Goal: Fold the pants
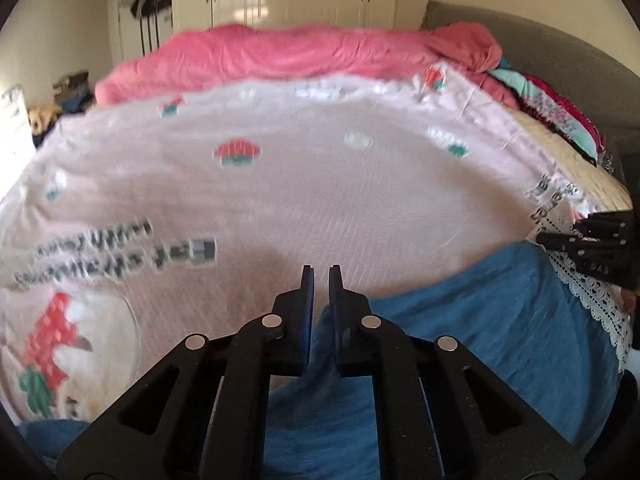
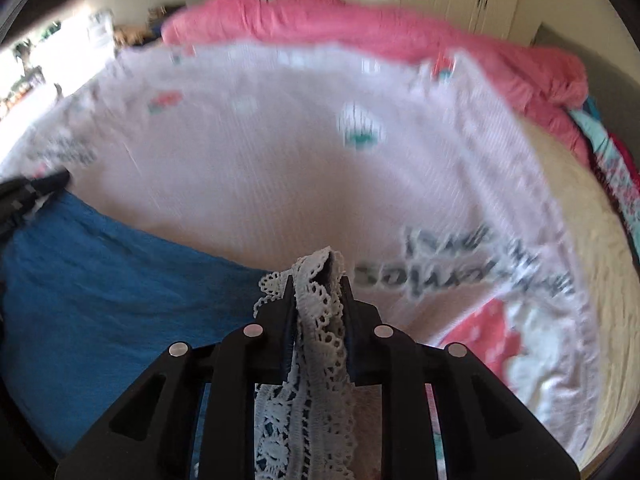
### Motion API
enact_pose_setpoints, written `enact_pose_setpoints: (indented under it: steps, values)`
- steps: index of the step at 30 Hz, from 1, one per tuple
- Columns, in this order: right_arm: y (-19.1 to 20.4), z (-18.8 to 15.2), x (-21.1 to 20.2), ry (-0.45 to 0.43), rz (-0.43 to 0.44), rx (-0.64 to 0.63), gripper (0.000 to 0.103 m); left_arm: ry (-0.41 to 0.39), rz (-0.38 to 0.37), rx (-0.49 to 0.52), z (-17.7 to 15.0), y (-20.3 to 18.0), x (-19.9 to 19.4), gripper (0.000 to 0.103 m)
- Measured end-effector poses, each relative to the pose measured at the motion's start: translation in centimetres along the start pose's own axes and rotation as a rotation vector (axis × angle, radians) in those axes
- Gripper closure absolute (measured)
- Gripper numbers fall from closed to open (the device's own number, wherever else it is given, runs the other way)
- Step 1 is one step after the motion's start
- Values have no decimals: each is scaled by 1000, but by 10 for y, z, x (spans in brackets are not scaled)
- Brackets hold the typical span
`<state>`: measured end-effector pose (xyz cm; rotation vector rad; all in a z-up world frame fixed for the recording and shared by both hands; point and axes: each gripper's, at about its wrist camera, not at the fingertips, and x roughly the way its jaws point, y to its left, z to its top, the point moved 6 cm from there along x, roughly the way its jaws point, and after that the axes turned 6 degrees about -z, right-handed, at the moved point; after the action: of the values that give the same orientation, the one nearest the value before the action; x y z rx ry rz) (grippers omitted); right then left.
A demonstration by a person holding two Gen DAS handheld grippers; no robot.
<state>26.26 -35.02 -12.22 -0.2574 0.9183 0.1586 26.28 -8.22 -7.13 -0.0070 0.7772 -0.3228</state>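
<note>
Blue pants (image 1: 500, 312) with a white lace hem (image 2: 316, 320) lie at the near edge of the bed, on a pink printed blanket (image 1: 280, 184). Their long axis runs along that edge, from one gripper to the other.

The right gripper (image 2: 318, 280) is clamped on the bunched lace hem, which stands up between its pads and spills back toward the camera. In the left wrist view the same gripper shows at the far right, at the lace-trimmed end.

The left gripper (image 1: 321, 276) is at the opposite end, with blue cloth gathered under and between its fingers lower down. Its jaws read as closed, with only a sliver showing at the tips. I judge it pinches the blue cloth, though the contact itself is partly hidden.

Each hand has one end, so neither is nearer. The coming fold probably means carrying one end along this axis onto the other.

Counted: one pair of pants, two grippers, one pink blanket, and one rolled coral quilt (image 1: 280, 48) along the bed's far edge.
</note>
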Motion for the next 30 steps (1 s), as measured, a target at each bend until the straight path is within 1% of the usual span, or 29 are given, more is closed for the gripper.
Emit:
enact_pose_setpoints:
  steps: [2, 3, 4, 6, 7, 8, 9, 10, 12, 14, 15, 16, 17, 18, 22, 23, 24, 25, 27, 30]
  values:
    - [-4, -2, 2, -13, 24, 42, 82, 24, -8, -28, -3, 6, 6, 101]
    - [-8, -3, 1, -16, 29, 72, 78, 31, -13, -42, -4, 9, 8, 100]
    - [-12, -4, 0, -19, 27, 93, 71, 38, -17, -54, -5, 12, 9, 100]
    - [-20, -5, -5, -35, 42, 140, 67, 42, -21, -73, -6, 16, 11, 100]
    - [-26, -7, -13, -52, 53, 176, 62, 39, -29, -85, -6, 18, 9, 100]
    - [-31, -10, -22, -69, 61, 208, 61, 31, -36, -92, -5, 20, 7, 99]
    - [-36, -12, -32, -90, 73, 232, 61, 24, -36, -95, -5, 21, 5, 96]
    - [-42, -17, -46, -117, 87, 262, 58, 14, -36, -97, -4, 22, 1, 91]
    - [-47, -29, -68, -140, 106, 304, 52, -3, -44, -101, -1, 23, -8, 87]
    - [-49, -50, -94, -165, 160, 352, 52, -24, -54, -104, -1, 23, -22, 84]
    - [-49, -58, -102, -168, 178, 367, 51, -31, -59, -108, -2, 23, -29, 81]
    - [-49, -70, -109, -163, 199, 389, 51, -34, -68, -111, -4, 24, -35, 76]
    - [-47, -80, -114, -155, 218, 404, 51, -34, -77, -112, -6, 23, -40, 73]
    - [-46, -91, -118, -146, 233, 420, 51, -33, -88, -110, -9, 21, -48, 67]
    - [-36, -130, -125, -97, 283, 479, 51, -34, -95, -64, -14, 9, -69, 60]
    - [-33, -137, -125, -85, 295, 487, 51, -34, -99, -57, -16, 7, -72, 56]
    - [-30, -143, -124, -75, 304, 491, 51, -26, -111, -41, -23, 0, -78, 50]
    - [-29, -146, -124, -72, 304, 490, 51, -12, -116, -26, -30, -5, -82, 47]
    - [-27, -148, -123, -70, 317, 499, 50, 15, -112, 0, -45, -11, -86, 46]
    - [-25, -147, -118, -65, 340, 509, 50, 45, -98, 12, -66, -17, -94, 46]
